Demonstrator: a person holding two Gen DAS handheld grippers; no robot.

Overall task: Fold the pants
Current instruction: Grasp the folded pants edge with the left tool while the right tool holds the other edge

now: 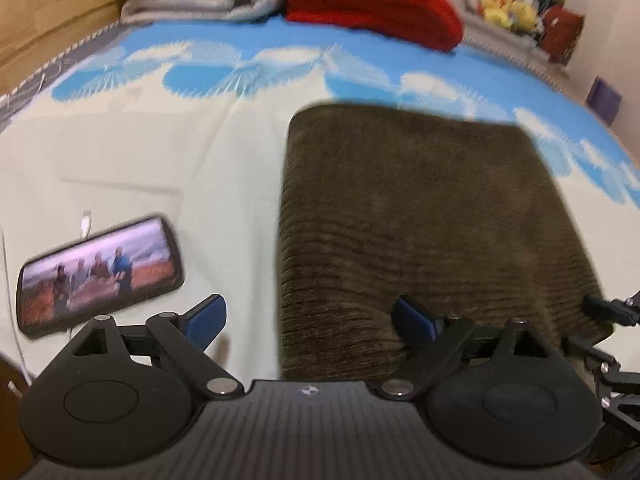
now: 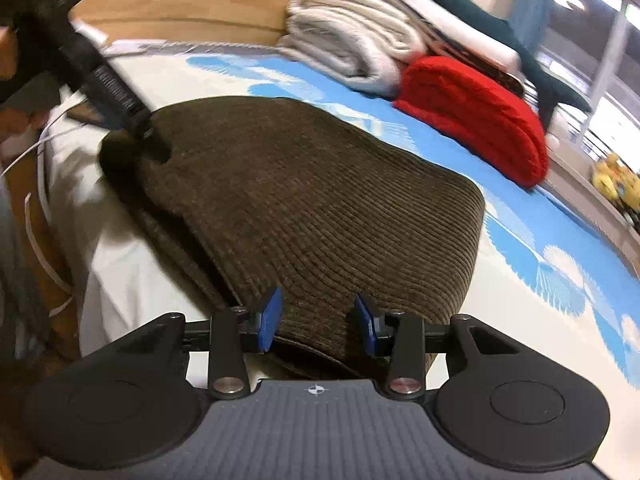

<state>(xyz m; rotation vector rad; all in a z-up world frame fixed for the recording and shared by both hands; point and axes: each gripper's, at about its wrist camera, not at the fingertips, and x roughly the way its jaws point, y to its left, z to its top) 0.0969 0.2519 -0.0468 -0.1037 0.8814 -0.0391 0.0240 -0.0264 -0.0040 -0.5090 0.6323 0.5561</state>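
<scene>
Blue-padded left hand-held gripper (image 1: pixel 306 320) spread wide and right hand-held gripper (image 2: pixel 318 322) part-open, neither pinching, hover over the brown corduroy pants (image 1: pixel 420 208) just ahead, seemingly folded already.

The near edge of the folded pants (image 1: pixel 432 216) runs under the left gripper (image 1: pixel 310 320) body, so that hem is hidden. Beyond the jaws, the far bedding is smeared by blur. Left of the jaws, figures on the phone (image 1: pixel 100 276) screen are too small to make out. In the right wrist view, what is probably the other gripper's arm (image 2: pixel 100 76) covers the pants' far corner, itself cut off at the top left edge.
</scene>
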